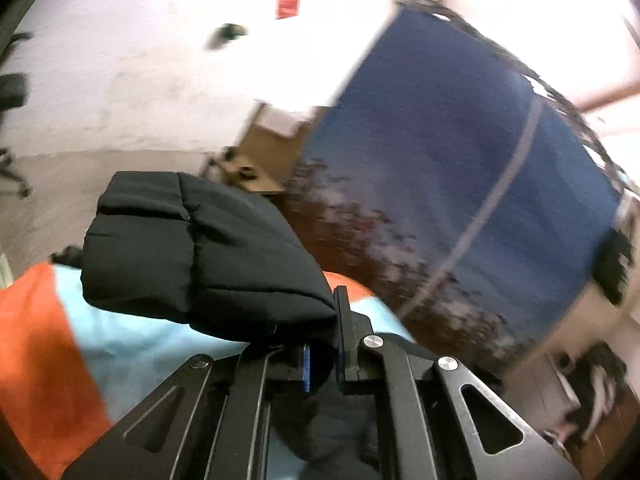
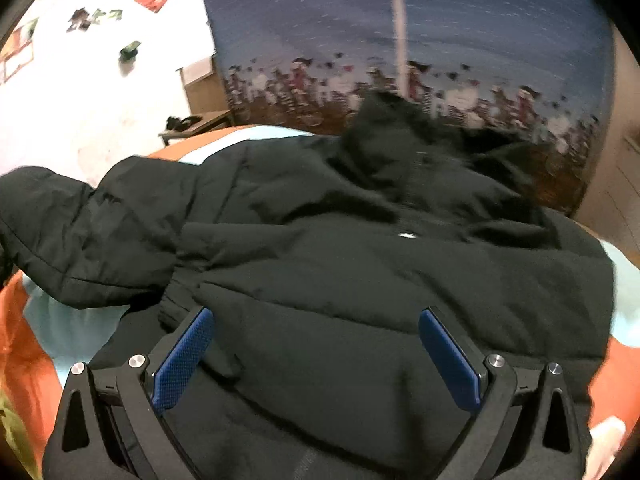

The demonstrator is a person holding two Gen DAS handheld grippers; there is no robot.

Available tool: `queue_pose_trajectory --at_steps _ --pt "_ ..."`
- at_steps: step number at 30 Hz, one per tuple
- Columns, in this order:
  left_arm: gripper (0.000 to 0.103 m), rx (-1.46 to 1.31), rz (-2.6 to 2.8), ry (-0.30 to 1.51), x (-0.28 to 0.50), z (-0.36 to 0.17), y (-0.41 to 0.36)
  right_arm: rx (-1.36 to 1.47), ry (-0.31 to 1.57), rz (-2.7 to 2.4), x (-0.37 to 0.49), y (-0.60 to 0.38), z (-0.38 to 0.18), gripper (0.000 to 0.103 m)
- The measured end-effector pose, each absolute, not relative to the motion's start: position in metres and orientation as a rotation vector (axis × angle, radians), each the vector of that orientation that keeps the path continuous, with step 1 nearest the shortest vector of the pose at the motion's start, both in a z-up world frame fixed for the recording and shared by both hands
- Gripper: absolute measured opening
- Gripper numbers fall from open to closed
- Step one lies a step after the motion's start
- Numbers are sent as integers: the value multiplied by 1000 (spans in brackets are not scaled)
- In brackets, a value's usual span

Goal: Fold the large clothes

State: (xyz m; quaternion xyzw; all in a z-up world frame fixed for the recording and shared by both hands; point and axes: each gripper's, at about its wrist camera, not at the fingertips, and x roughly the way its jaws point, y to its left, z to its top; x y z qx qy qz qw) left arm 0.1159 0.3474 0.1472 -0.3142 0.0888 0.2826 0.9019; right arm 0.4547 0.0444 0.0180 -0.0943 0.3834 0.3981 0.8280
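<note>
A black padded jacket (image 2: 360, 248) lies spread across a surface covered in an orange and pale blue sheet (image 2: 24, 344), probably a bed, though the blur makes that hard to confirm. In my right wrist view, my right hand-held gripper (image 2: 316, 360) hovers over the near hem of the jacket with its two blue pads (image 2: 182, 358) spread wide apart, gripping nothing. The jacket body fills the middle of that view, its collar bunched at the far end and a small pale snap showing near the centre front. One sleeve (image 2: 76, 236) reaches out to the left, raised and rumpled rather than laid flat. In my left wrist view, my left hand-held gripper (image 1: 324, 356) is pinching the end of that sleeve (image 1: 200, 256): its fingers are pressed together on the padded cuff, which stands up in front of the lens above the sheet (image 1: 48, 344). Behind the bed hangs a blue cloth (image 2: 440, 32) printed with small figures, and a white wall (image 1: 120, 60) carries a red paper square. I judge the folding to be at an early stage. The jacket is laid out and one sleeve is lifted, but no fold across the body shows yet. That sleeve, whatever lies on the right side, and the folding of the body lengthwise all seem left to do.
</note>
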Motion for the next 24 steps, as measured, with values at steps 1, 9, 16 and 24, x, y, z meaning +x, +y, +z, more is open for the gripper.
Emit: queue_pose_trajectory --at_steps 1,9,16,24 --pt "6 -640 543 185 122 154 338 -185 815 828 457 35 22 103" --pt "6 -565 277 266 185 177 266 -172 796 686 467 -32 47 103" --pt "6 -383 107 408 267 172 184 -148 797 621 474 -81 51 103" --pt "8 -292 -65 574 343 116 102 -138 834 541 485 -130 38 103"
